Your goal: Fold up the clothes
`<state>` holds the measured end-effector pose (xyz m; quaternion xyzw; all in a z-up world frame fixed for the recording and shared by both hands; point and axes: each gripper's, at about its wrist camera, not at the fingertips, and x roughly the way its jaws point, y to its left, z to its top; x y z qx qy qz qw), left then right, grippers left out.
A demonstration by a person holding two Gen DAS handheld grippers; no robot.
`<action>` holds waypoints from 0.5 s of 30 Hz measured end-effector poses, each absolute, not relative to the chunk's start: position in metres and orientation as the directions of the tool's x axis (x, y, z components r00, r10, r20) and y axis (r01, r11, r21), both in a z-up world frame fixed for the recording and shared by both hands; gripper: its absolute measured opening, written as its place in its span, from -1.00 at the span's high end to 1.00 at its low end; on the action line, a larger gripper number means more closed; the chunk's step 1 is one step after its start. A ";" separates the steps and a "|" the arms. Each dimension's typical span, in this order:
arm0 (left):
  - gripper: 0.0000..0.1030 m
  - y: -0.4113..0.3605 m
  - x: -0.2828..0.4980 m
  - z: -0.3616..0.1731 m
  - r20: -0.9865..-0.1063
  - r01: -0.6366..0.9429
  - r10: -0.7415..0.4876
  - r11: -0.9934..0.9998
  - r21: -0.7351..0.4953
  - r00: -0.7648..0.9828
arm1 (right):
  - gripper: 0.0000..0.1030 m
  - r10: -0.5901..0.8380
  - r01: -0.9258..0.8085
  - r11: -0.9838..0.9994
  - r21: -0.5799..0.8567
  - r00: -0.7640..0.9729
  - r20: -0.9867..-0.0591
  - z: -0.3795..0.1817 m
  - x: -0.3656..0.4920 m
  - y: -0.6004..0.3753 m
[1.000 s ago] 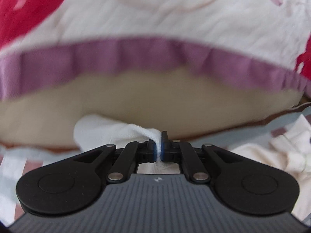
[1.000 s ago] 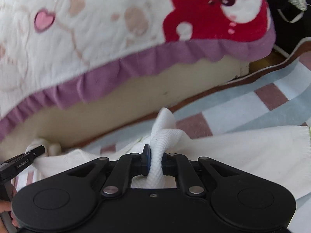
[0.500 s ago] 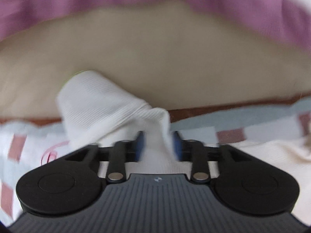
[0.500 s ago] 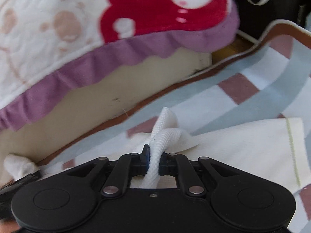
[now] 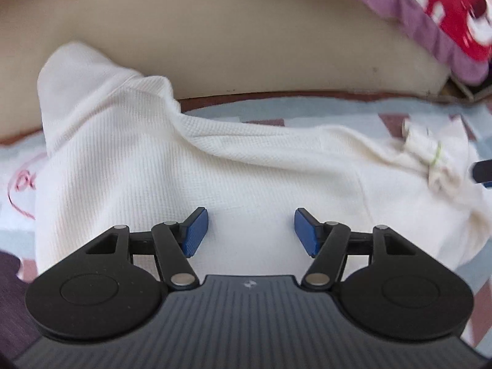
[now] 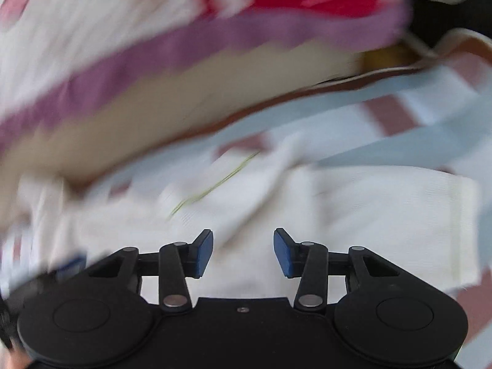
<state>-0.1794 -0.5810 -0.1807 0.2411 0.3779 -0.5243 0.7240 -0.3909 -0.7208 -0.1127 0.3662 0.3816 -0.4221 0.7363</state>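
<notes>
No readable text anywhere (the pink scrawl point(image 5: 21, 181) at the left edge stays illegible).

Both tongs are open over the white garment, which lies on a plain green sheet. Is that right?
Not quite. The left tongs and right tongs are open over the white garment, but the sheet is checked pale blue, white and reddish brown, not plain green. Both wrist views show it.

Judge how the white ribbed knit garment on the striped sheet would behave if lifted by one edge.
The white ribbed knit garment is probably floppy: it lies in soft folds and a peaked hump. It likely sags and unfolds when lifted, since nothing stiffens it. The ribbed texture probably grips well, so slipping seems unlikely.
</notes>
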 end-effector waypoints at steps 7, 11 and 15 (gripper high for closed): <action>-0.20 -0.588 -0.160 -0.176 -0.803 0.935 -0.576 0.347 -0.073 0.151 | -0.05 -0.352 0.890 0.454 0.053 0.233 -0.907 -0.131 -0.343 -0.729; -0.20 -0.592 -0.165 -0.177 -0.806 0.937 -0.568 0.346 -0.050 0.167 | -0.06 -0.342 0.895 0.443 0.053 0.223 -0.913 -0.141 -0.340 -0.732; -0.20 -0.594 -0.164 -0.174 -0.811 0.934 -0.560 0.355 -0.049 0.170 | 0.21 -0.392 0.888 0.459 0.006 0.209 -0.896 -0.151 -0.333 -0.732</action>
